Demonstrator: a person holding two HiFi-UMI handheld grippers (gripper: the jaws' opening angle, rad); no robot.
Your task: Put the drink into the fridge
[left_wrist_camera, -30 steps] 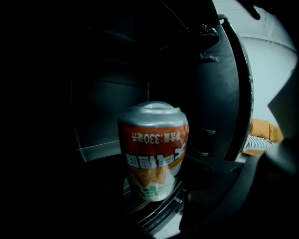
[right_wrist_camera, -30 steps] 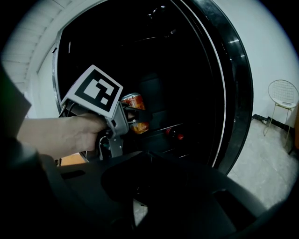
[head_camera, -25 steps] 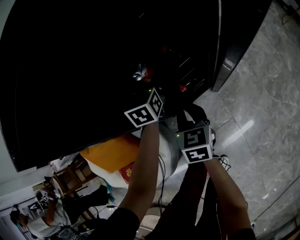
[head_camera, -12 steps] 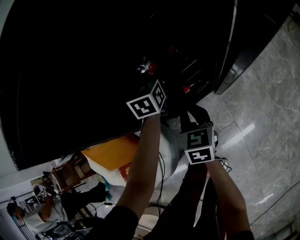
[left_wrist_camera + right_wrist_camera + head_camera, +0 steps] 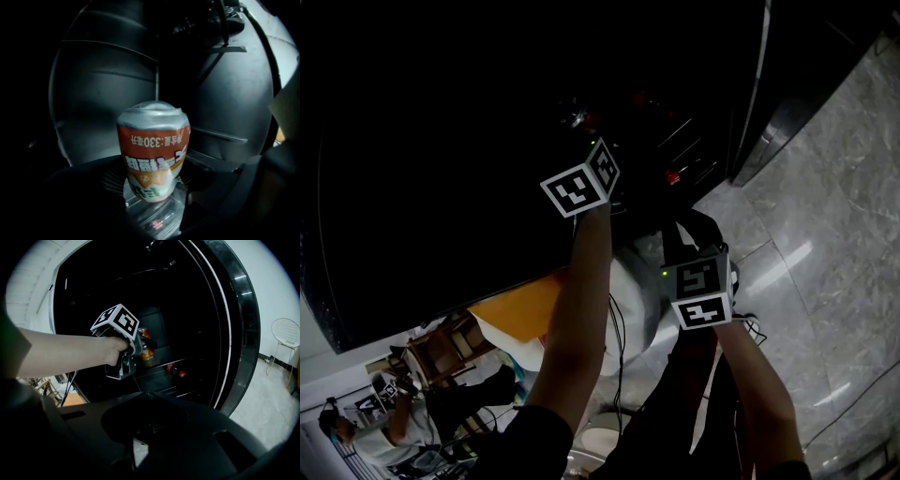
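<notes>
The fridge (image 5: pixel 187 310) stands open and dark, and the step in hand looks like carrying the drink inside. The left gripper (image 5: pixel 152 190) reaches into the opening, jaws clamped on the can (image 5: pixel 153 150), which seems not yet set down. The right gripper (image 5: pixel 149 397) hangs outside, jaws together on nothing. Next, the can needs a free shelf (image 5: pixel 157 370) spot, clear of the red-capped bottles (image 5: pixel 174 371), before release.

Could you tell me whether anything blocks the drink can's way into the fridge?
Nothing visible does: the orange-and-silver drink can in the left tool faces the dark fridge shelf; a red-capped bottle lies lower, aside.
</notes>
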